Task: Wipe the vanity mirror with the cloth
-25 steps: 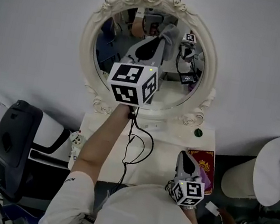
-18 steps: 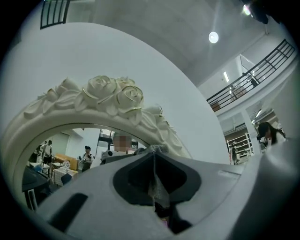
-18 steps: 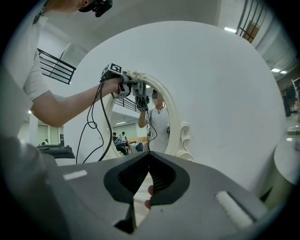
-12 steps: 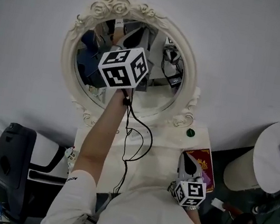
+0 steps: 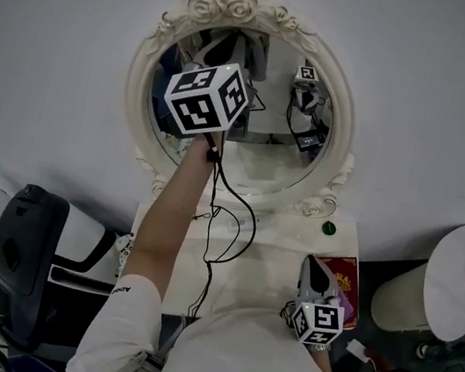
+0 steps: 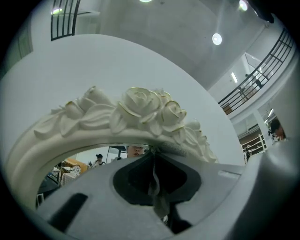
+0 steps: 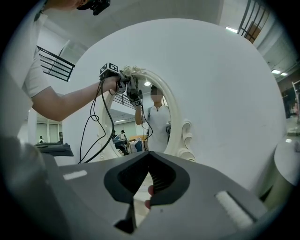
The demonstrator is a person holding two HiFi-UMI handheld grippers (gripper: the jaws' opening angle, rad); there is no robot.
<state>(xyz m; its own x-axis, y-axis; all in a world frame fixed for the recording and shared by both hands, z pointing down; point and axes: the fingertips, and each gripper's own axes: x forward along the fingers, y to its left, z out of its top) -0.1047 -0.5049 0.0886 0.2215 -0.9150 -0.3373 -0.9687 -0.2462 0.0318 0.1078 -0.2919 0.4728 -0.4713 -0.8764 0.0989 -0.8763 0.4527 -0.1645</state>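
The oval vanity mirror (image 5: pixel 281 163) has a cream frame with carved roses (image 5: pixel 233 4) at its top. My left gripper (image 5: pixel 231 54) is raised against the upper left of the glass, behind its marker cube (image 5: pixel 205 97). It is shut on a grey cloth (image 5: pixel 254 51). In the left gripper view a thin fold of cloth (image 6: pixel 156 187) is pinched between the jaws (image 6: pixel 152 152), just under the rose crest (image 6: pixel 140 105). My right gripper (image 5: pixel 314 277) hangs low over the vanity's right side, shut and holding nothing (image 7: pixel 149 153). It faces the mirror (image 7: pixel 157 117) from the side.
The cream vanity top (image 5: pixel 272 241) carries a small green knob (image 5: pixel 327 228) and a red booklet (image 5: pixel 345 276). A black cable (image 5: pixel 227 224) trails down from the left gripper. A black chair (image 5: pixel 19 259) stands at the left and a white round bin (image 5: pixel 460 283) at the right.
My left gripper has carried the cloth from the lower middle of the glass up and leftwards towards the top of the frame. The right gripper has stayed low.
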